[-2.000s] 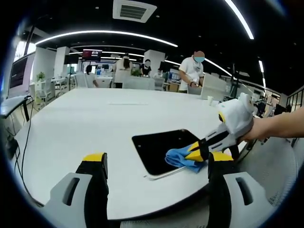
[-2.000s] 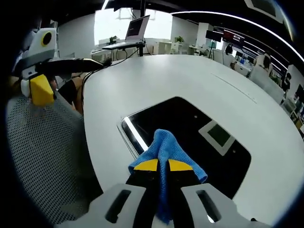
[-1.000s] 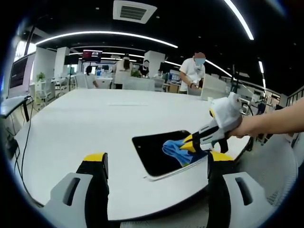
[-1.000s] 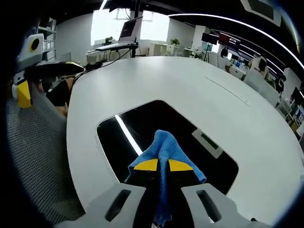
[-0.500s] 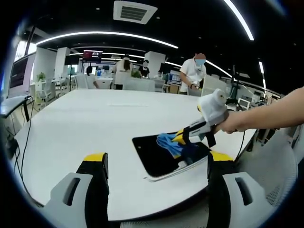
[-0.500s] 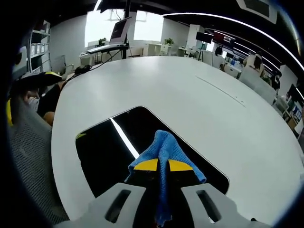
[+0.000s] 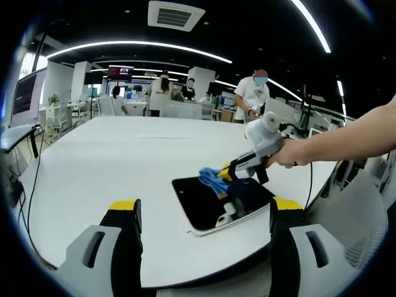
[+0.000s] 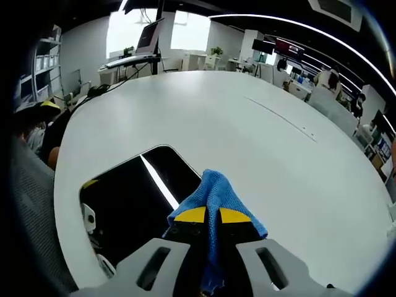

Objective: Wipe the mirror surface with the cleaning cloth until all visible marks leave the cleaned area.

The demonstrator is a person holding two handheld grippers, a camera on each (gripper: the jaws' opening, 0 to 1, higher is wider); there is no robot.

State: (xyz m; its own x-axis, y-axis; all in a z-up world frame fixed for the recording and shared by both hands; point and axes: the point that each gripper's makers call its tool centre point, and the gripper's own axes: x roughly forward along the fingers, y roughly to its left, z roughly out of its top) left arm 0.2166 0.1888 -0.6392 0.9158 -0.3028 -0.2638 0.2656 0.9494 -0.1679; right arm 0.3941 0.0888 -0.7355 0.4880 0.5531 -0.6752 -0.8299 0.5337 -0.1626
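Pinching blue cloth (image 8: 213, 189) over mirror (image 8: 127, 198), right claw (image 8: 207, 215), left claw (image 7: 201, 207) spread

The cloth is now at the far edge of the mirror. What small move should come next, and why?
Probably draw the right gripper back toward the near edge, wiping the next strip. It is shut on the blue cloth, which sits at the far edge of the mirror, so most of the glass lies on the near side.

No writing, label, brand, number or sign could be read in either view; distant screens were too blurred.
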